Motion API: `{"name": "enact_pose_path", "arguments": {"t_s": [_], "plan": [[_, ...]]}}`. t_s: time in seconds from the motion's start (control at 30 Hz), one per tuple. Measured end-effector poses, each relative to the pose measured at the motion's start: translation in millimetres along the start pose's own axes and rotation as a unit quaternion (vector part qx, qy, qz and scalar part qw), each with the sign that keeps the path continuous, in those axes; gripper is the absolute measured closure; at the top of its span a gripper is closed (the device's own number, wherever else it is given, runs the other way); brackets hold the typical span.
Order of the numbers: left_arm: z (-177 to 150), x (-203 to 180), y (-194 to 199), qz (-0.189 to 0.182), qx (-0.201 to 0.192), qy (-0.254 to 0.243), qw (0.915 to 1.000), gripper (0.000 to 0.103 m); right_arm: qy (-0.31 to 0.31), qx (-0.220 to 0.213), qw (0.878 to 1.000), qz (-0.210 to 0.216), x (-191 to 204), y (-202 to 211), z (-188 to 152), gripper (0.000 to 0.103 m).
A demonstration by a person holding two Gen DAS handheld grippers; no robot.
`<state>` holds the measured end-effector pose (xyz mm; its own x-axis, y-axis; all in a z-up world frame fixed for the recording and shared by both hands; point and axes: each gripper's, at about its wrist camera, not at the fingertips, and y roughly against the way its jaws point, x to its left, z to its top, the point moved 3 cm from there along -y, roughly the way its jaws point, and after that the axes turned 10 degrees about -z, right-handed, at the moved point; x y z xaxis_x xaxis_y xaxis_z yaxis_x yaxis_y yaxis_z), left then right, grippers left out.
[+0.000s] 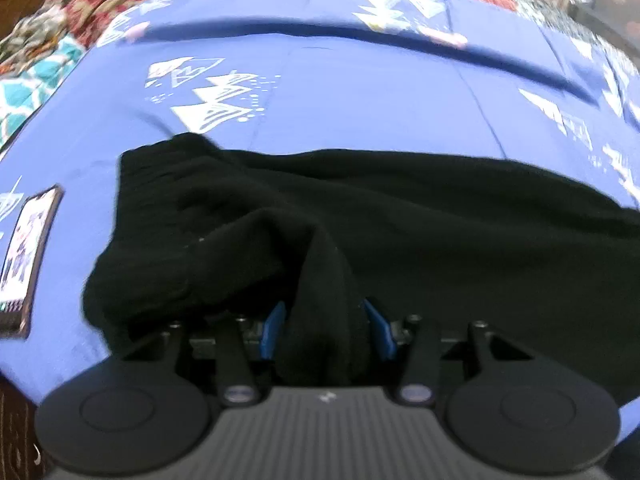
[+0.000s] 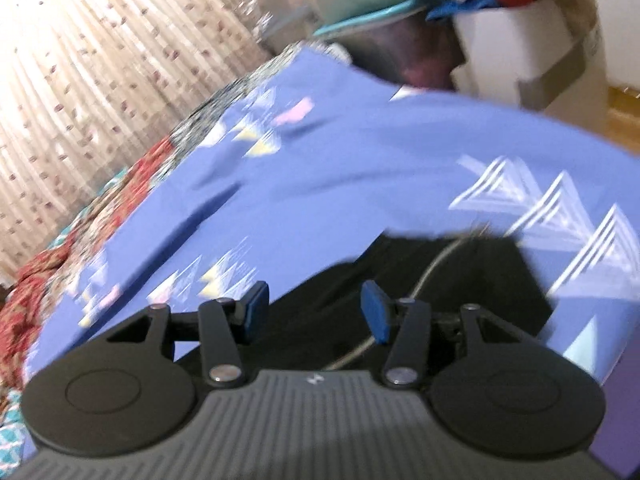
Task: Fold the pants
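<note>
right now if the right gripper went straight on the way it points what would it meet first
Most likely the black pants, lying just beyond the open right gripper on the blue sheet; blur leaves the depth uncertain.

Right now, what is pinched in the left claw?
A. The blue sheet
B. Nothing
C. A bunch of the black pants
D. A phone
C: in the left wrist view a ridge of the black pants runs up between the blue pads of the left claw, which press on it from both sides.
</note>
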<state>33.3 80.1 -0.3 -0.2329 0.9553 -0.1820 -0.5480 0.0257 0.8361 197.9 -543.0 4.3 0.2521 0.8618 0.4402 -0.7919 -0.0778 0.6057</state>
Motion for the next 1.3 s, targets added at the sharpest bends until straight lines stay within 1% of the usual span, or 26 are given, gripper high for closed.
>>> {"name": "enact_pose_path", "arguments": {"t_s": [0.13,0.2,0.3,0.4,0.47,0.53,0.57,0.6,0.63,0.7,0.73,0.77,0.8,0.83,0.87,0.9,0.93,0.97,1.0,1.03,1.07,1.1,1.2,1.3], "plan": [[3.9,-6.1,19.8,-0.02,-0.018,-0.005,0.9996,0.059,-0.018,-0.005,1.0,-0.025,-24.0,-16.7,20.7,0.048],[9.4,-16.3,28.7,-0.035,-0.03,-0.015,0.9988,0.059,-0.005,0.002,0.999,-0.038,-28.9,-29.0,30.1,0.048],[20.6,-35.2,41.4,-0.065,-0.054,-0.029,0.996,0.059,0.009,0.018,0.999,-0.04,-32.3,-45.9,39.9,0.048],[30.2,-51.8,43.4,-0.089,-0.065,-0.04,0.9931,0.059,0.011,0.052,0.998,-0.024,-32.5,-63.6,43.0,0.047],[34.0,-62.5,37.1,-0.094,-0.057,-0.048,0.9928,0.059,0.029,0.077,0.996,-0.017,-26.9,-75.2,41.5,0.047],[35.3,-69.9,27.9,-0.092,-0.047,-0.054,0.9932,0.059,0.056,0.1,0.993,-0.024,-20.4,-89.9,33.5,0.048],[35.2,-72.7,23.1,-0.092,-0.041,-0.055,0.9934,0.059,0.074,0.101,0.992,-0.032,-16.6,-95.0,29.3,0.07],[34.0,-74.3,20.0,-0.091,-0.037,-0.055,0.9936,0.059,0.103,0.091,0.989,-0.055,-11.6,-97.4,26.2,0.094],[33.8,-75.3,16.4,-0.091,-0.033,-0.055,0.9938,0.059,0.129,0.08,0.985,-0.078,-7.1,-98.0,25.4,0.094],[34.0,-75.8,11.2,-0.09,-0.027,-0.053,0.9941,0.059,0.113,0.065,0.988,-0.079,-6.9,-98.0,31.2,0.095],[34.1,-76.2,9.1,-0.089,-0.024,-0.052,0.9944,0.059,0.107,0.053,0.989,-0.091,-8.1,-99.2,33.9,0.095],[33.5,-77.2,9.0,-0.088,-0.023,-0.049,0.9947,0.059,0.096,0.047,0.989,-0.1,-11.6,-103.1,36.6,0.1],[33.7,-77.8,7.8,-0.088,-0.021,-0.047,0.9948,0.059,0.089,0.033,0.987,-0.129,-15.8,-106.4,39.2,0.101],[34.0,-78.4,7.0,-0.087,-0.021,-0.046,0.995,0.059,0.095,0.015,0.98,-0.176,-20.7,-110.9,43.5,0.101],[34.4,-78.9,6.9,-0.087,-0.021,-0.045,0.995,0.059,0.085,0.007,0.977,-0.196,-28.7,-113.2,47.1,0.1],[34.3,-79.7,7.4,-0.087,-0.022,-0.047,0.9948,0.059,0.048,0.019,0.982,-0.184,-38.9,-112.5,51.7,0.096],[33.8,-80.1,8.1,-0.089,-0.024,-0.049,0.9945,0.059,0.009,0.028,0.988,-0.15,-47.1,-106.4,56.3,0.095],[32.9,-80.3,8.1,-0.091,-0.026,-0.052,0.9942,0.059,-0.023,0.02,0.993,-0.11,-55.1,-91.3,61.2,0.095],[32.3,-80.4,7.3,-0.091,-0.025,-0.053,0.9941,0.059,-0.034,0.005,0.995,-0.09,-60.3,-75.8,64.4,0.085],[31.6,-80.7,5.0,-0.092,-0.022,-0.053,0.9941,0.059,-0.035,-0.005,0.996,-0.078,-65.2,-60.2,65.8,0.075],[31.2,-81.6,2.0,-0.094,-0.018,-0.053,0.994,0.059,-0.033,-0.01,0.997,-0.072,-69.8,-46.7,65.9,0.048],[31.0,-83.3,-0.5,-0.094,-0.015,-0.053,0.994,0.059,-0.029,-0.01,0.997,-0.066,-76.1,-34.3,63.1,0.035],[29.8,-92.8,-7.1,-0.098,-0.009,-0.059,0.9934,0.058,-0.028,0.019,0.998,-0.051,-89.4,-14.7,46.3,0.035],[29.8,-102.8,-7.3,-0.107,-0.008,-0.066,0.992,0.056,-0.029,0.044,0.998,-0.041,-88.3,-24.2,32.2,0.035]]}}
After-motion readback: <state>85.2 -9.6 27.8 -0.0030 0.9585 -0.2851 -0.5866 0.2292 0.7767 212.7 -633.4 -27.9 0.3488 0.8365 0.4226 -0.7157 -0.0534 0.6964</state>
